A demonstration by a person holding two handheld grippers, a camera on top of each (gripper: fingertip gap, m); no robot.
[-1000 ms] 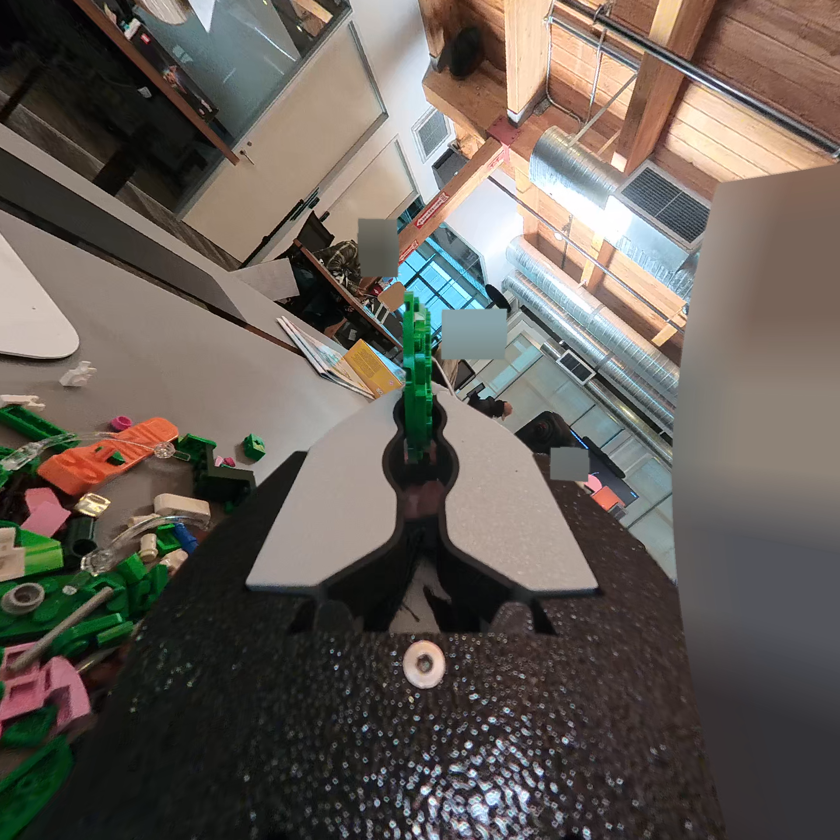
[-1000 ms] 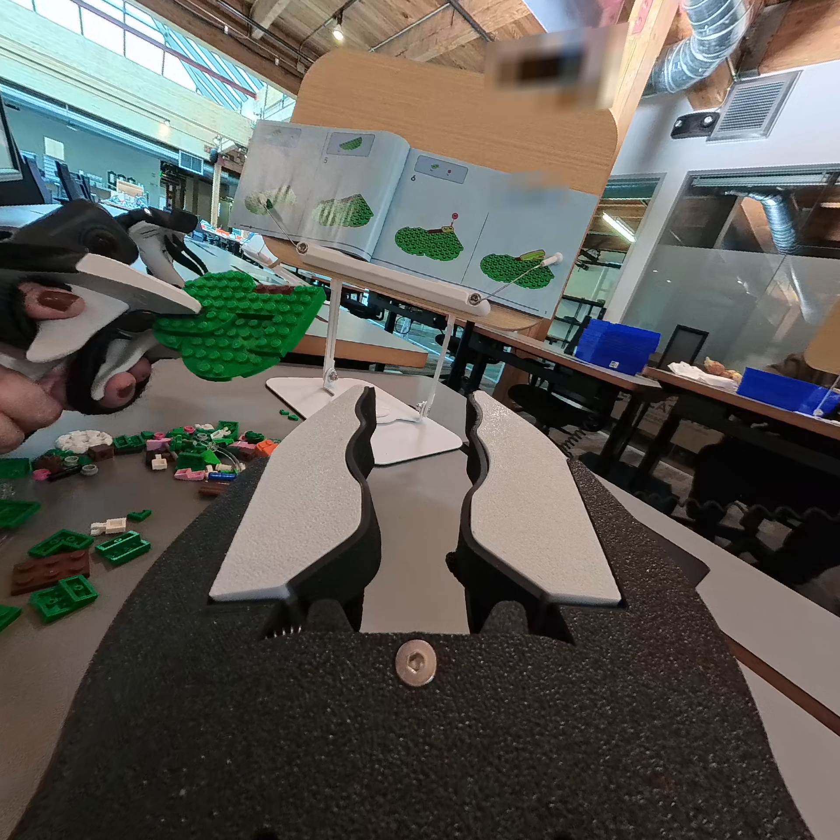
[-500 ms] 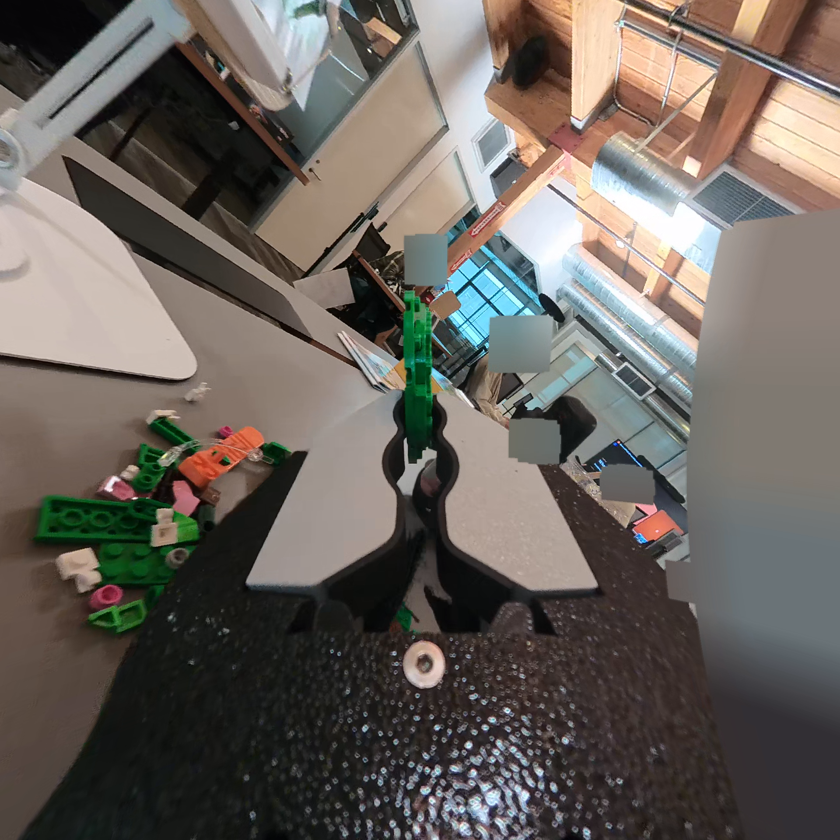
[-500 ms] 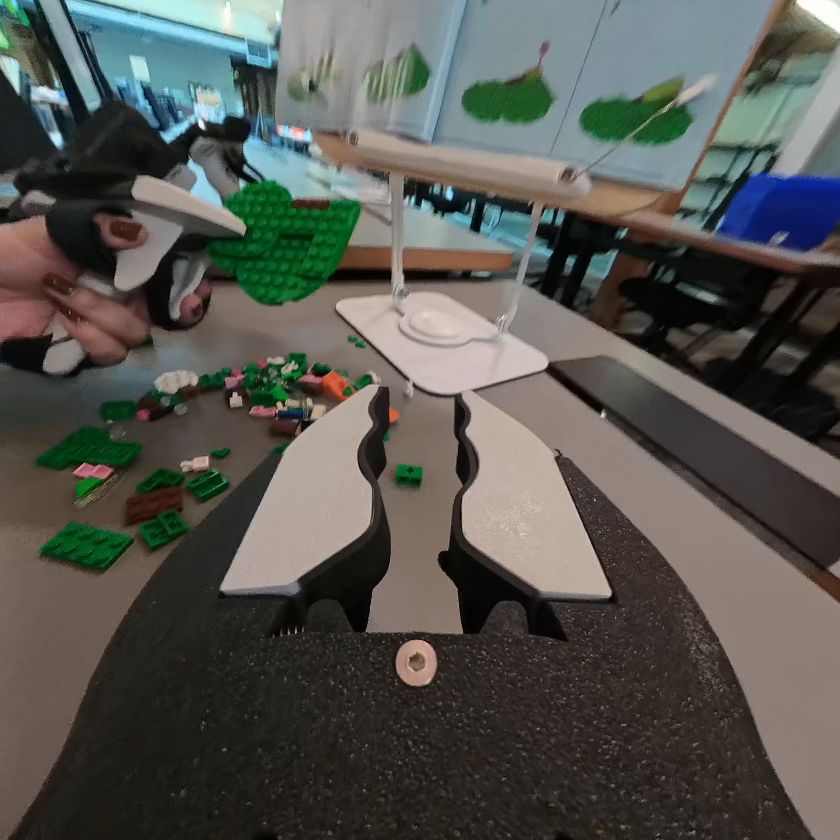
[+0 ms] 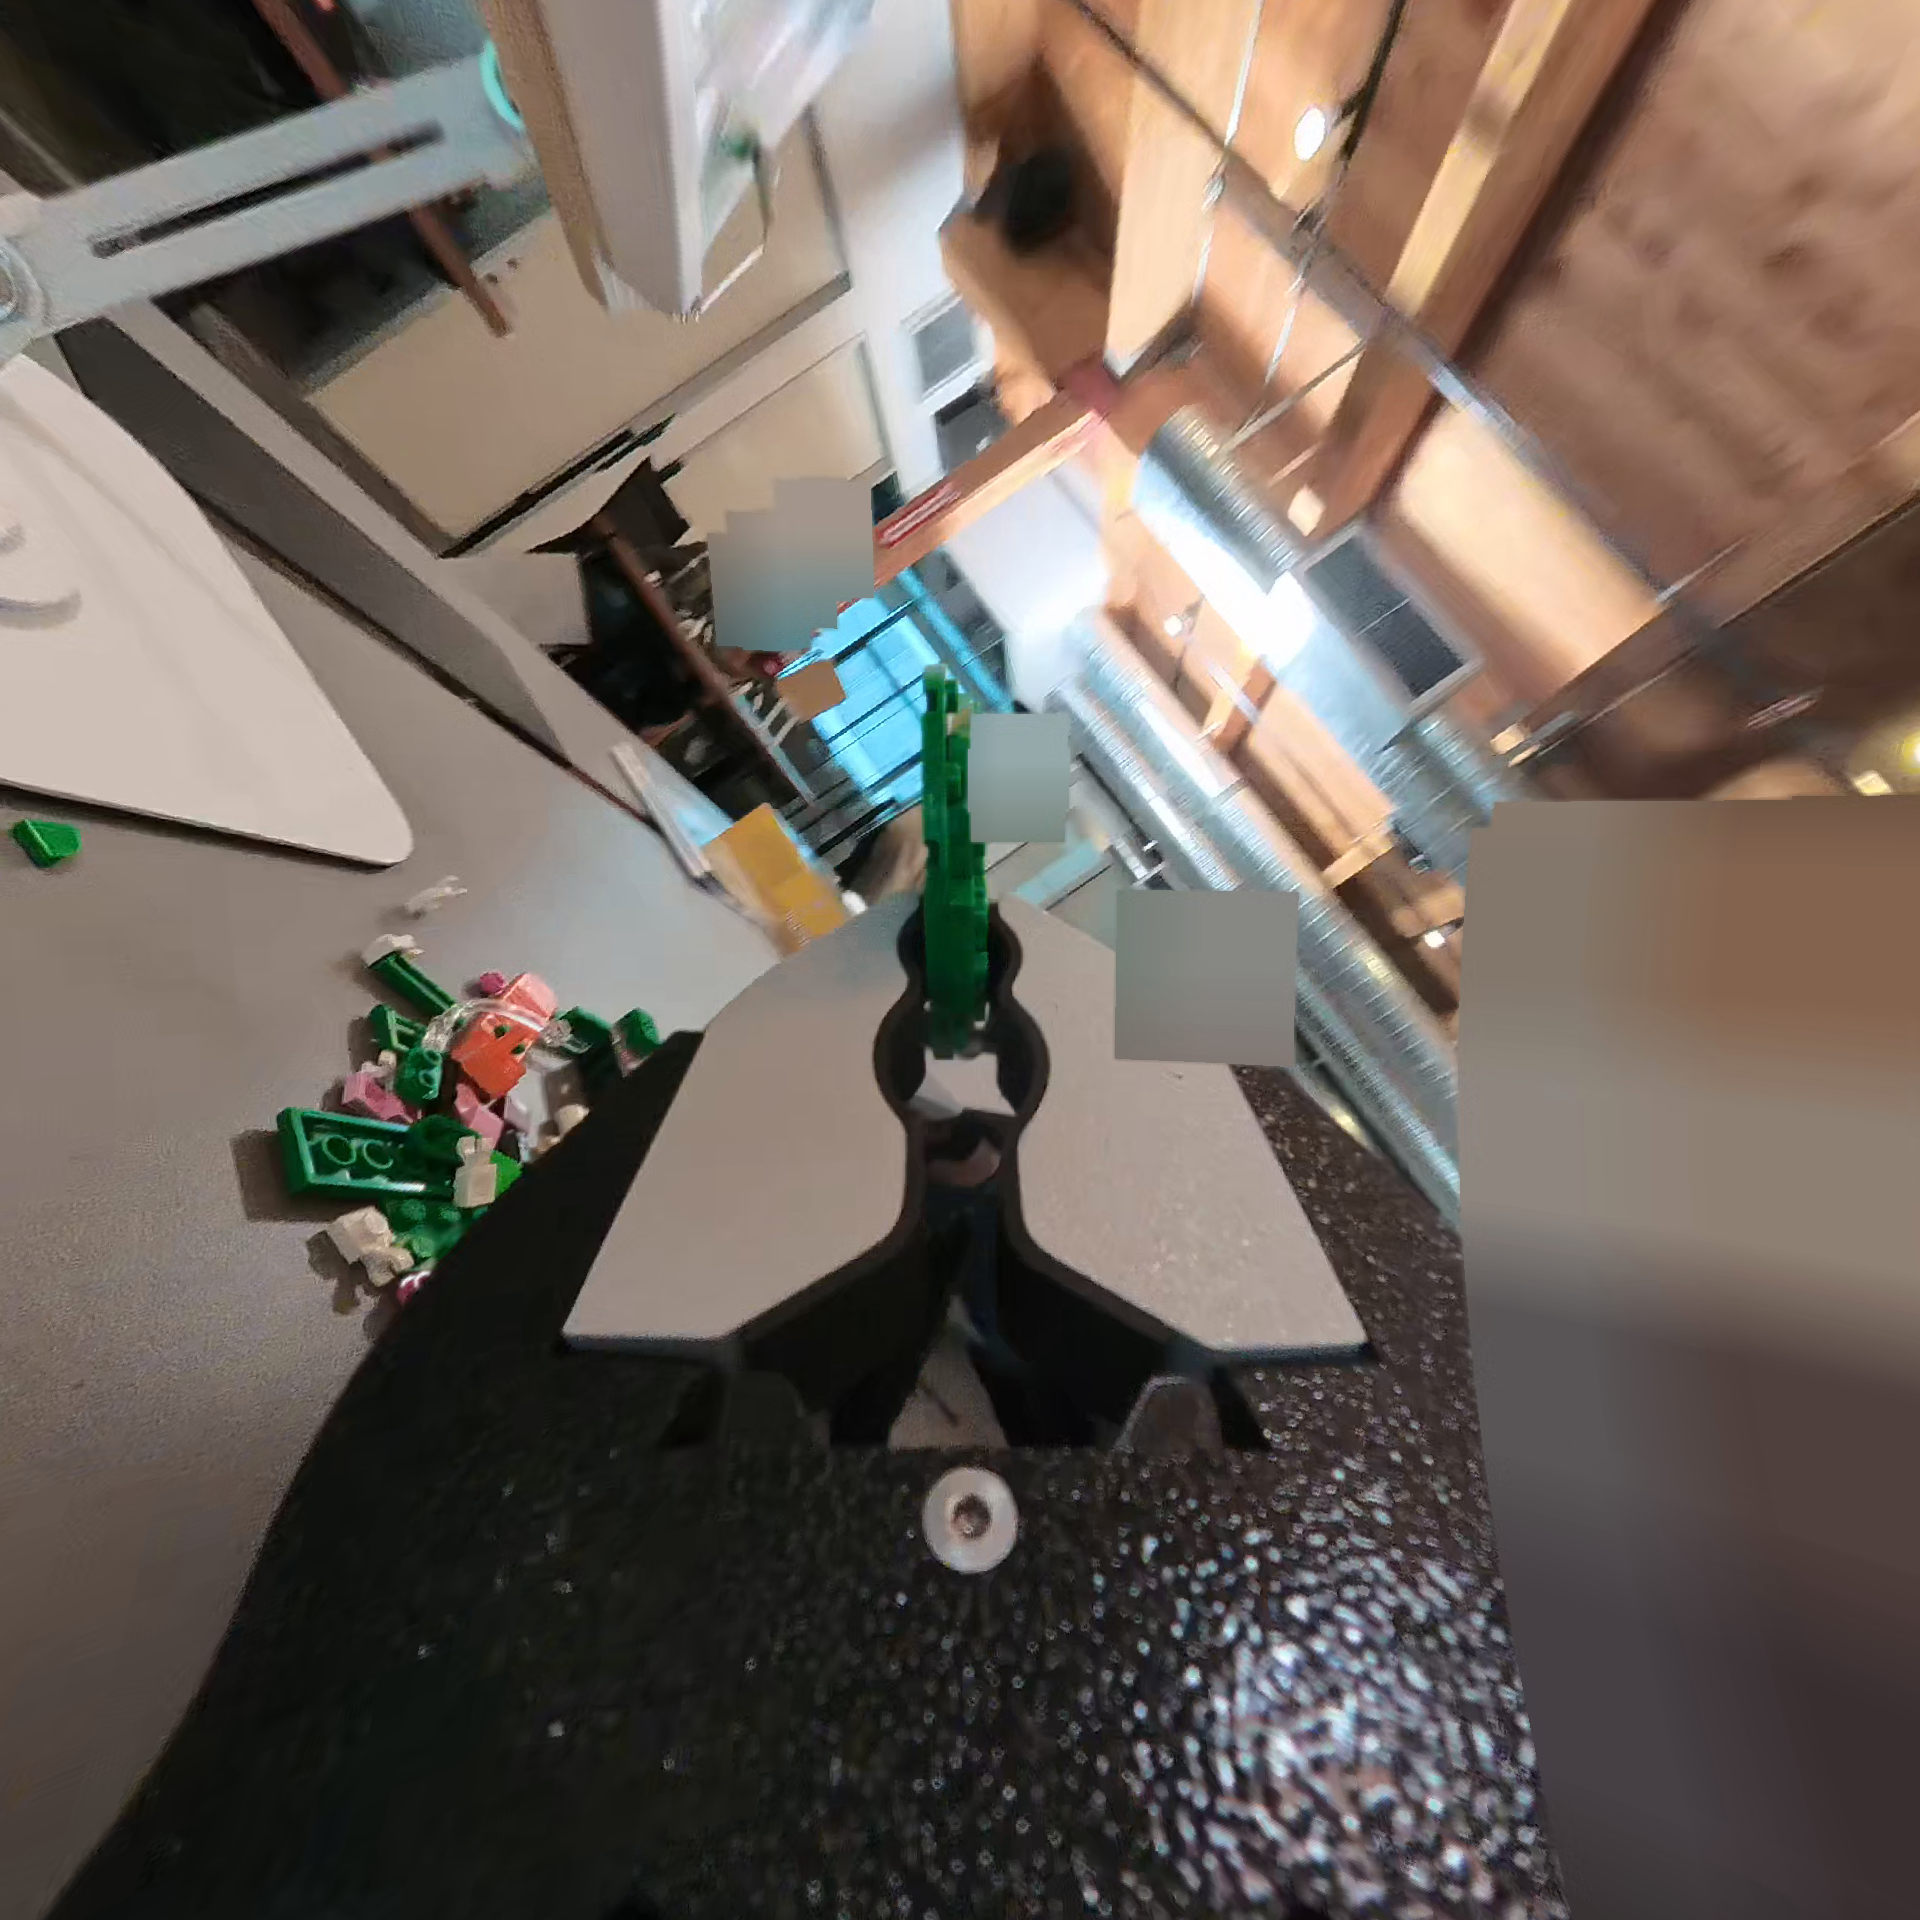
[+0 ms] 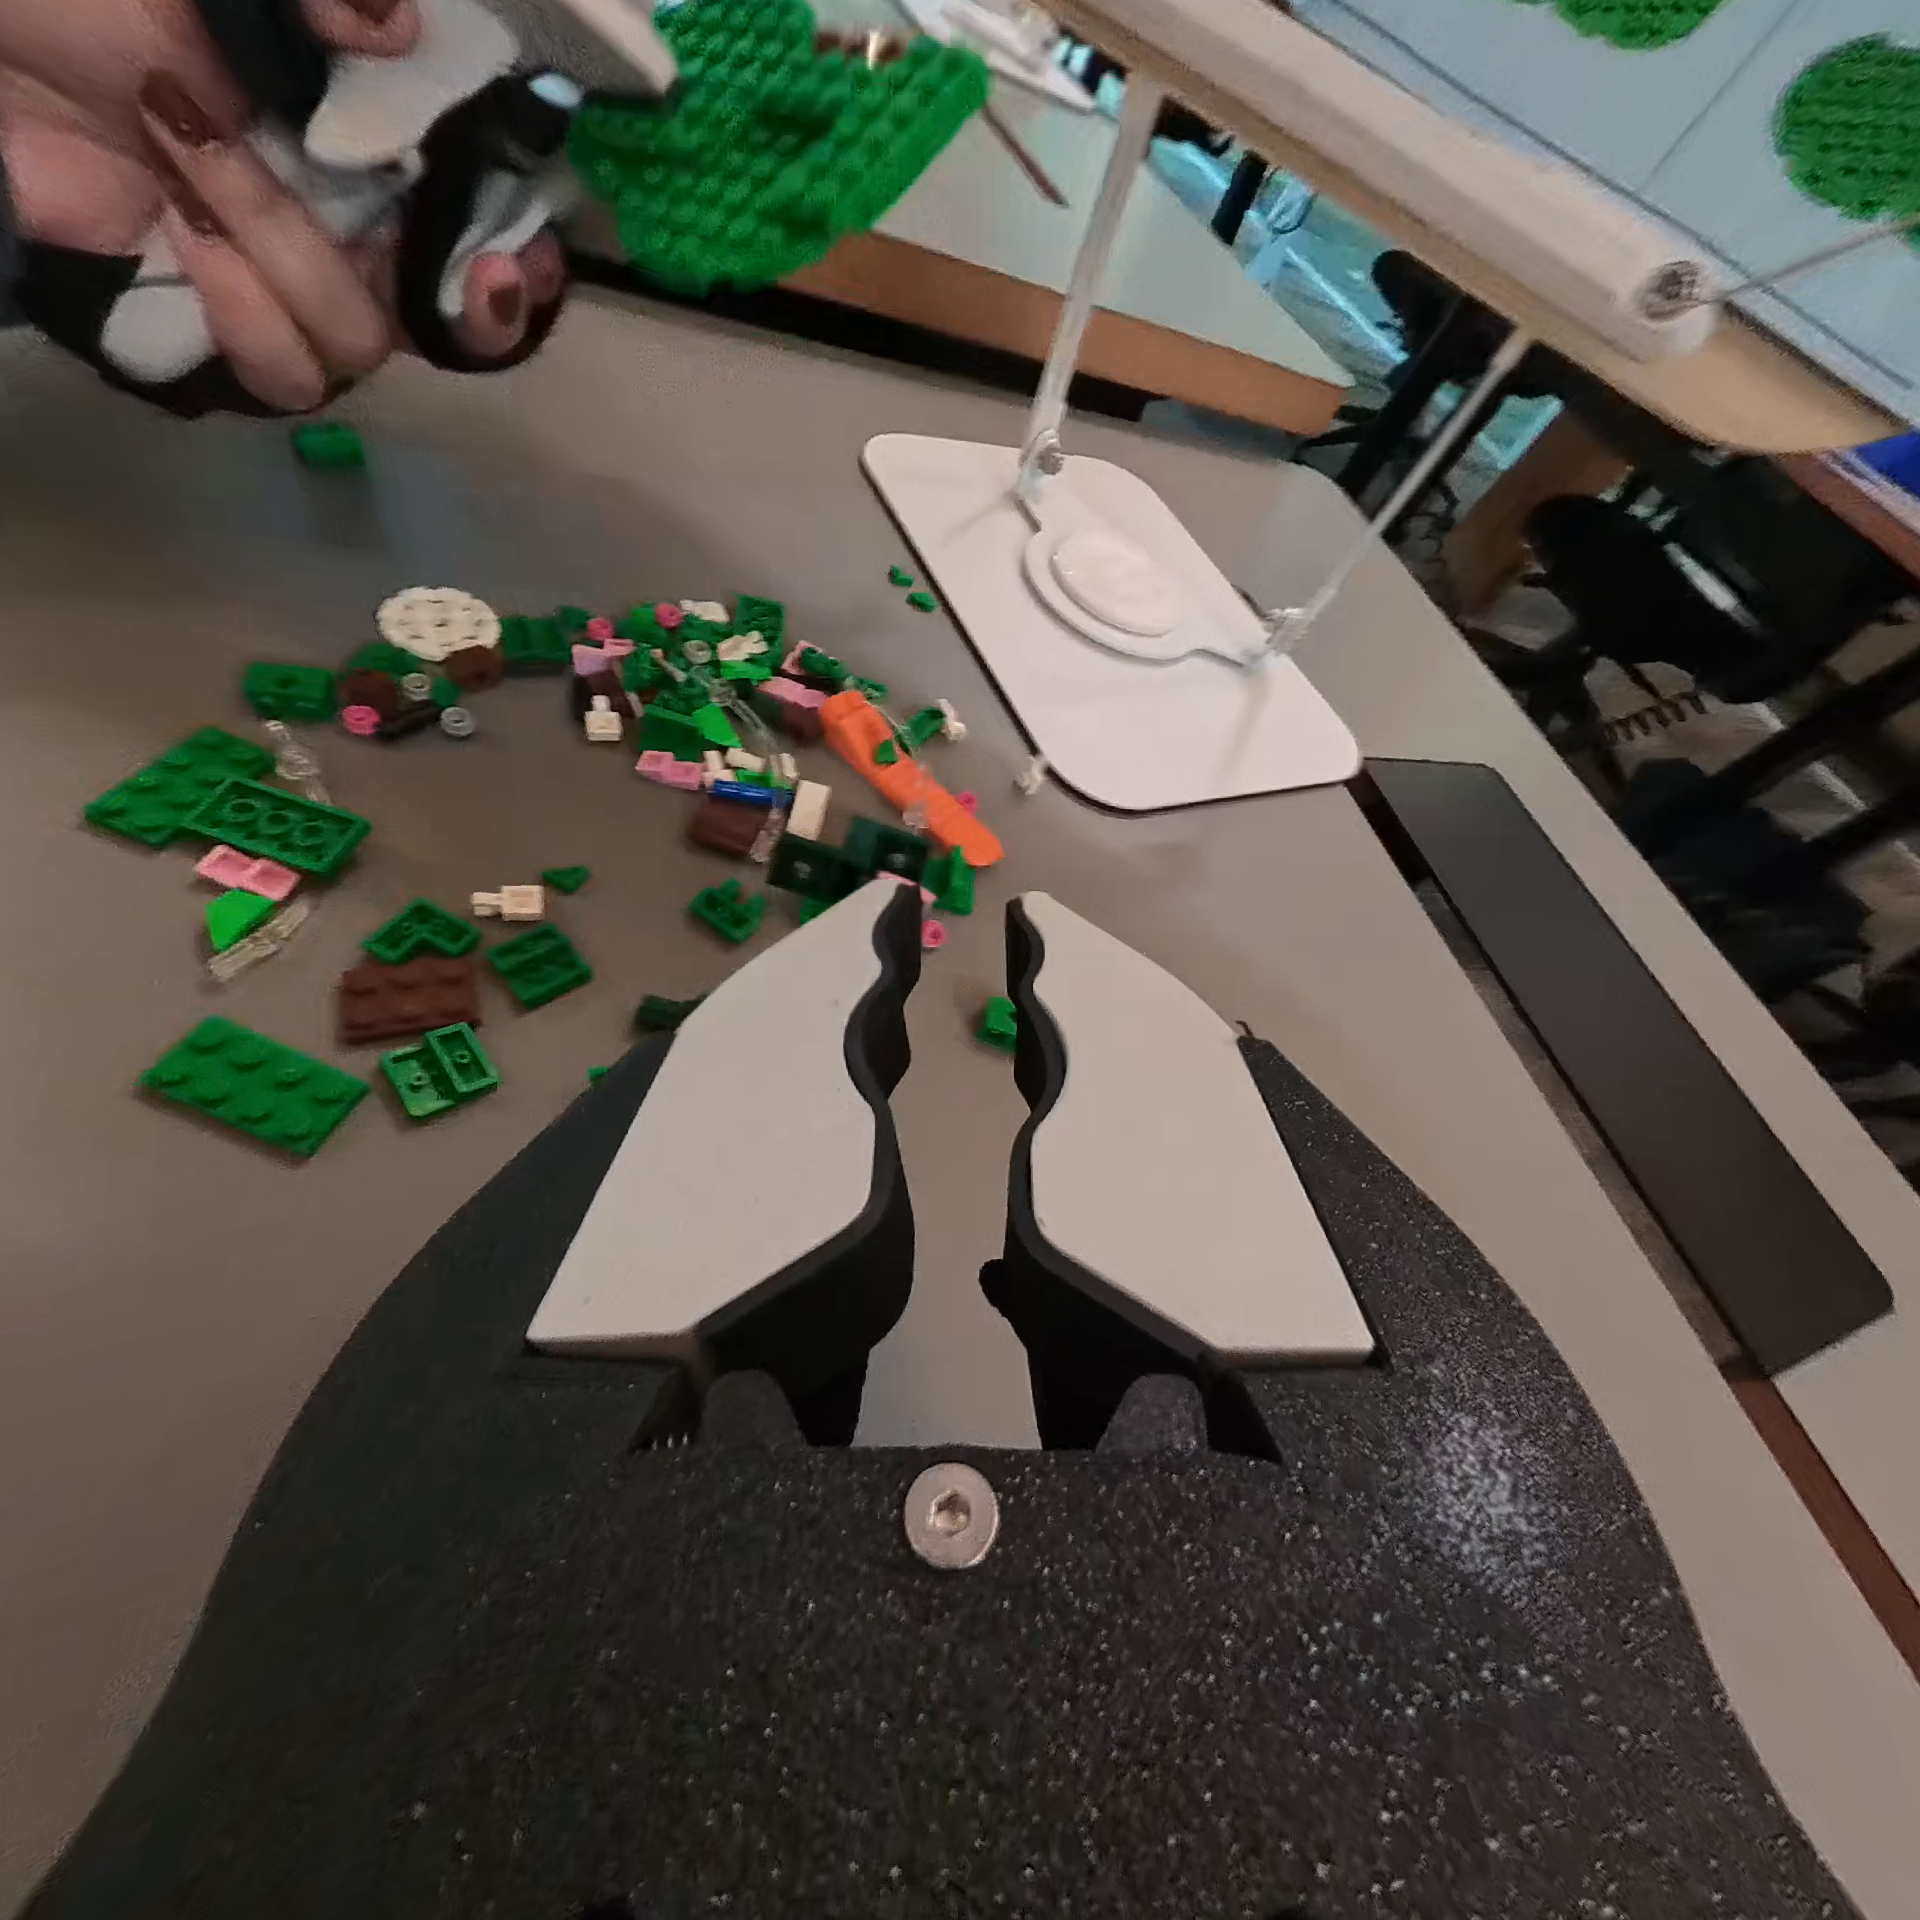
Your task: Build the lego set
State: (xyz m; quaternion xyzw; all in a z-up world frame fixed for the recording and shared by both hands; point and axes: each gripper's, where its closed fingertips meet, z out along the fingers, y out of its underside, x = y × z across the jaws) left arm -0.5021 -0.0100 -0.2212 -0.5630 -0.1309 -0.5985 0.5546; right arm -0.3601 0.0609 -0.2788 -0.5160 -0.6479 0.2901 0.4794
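At eleven o'clock from the right tongs (image 6: 961, 914), narrowly parted and empty, loose bricks (image 6: 717, 717) lie nearer; left tongs (image 5: 956, 940) clamp the green plate (image 5: 951, 862).

The left wrist view is taken along the left gripper (image 5: 954, 925), rolled sideways and tilted up, so the table (image 5: 145, 1299) is kept to its left edge and ceiling fills the rest. The right wrist view is aimed down over the right gripper (image 6: 961, 914) from above the table (image 6: 1247, 935), near the bricks (image 6: 717, 717). The brick pile (image 5: 457, 1101), the stand base (image 5: 156, 665) (image 6: 1122, 634) and the green plate (image 5: 951, 862) (image 6: 769, 135) are shared by both views.
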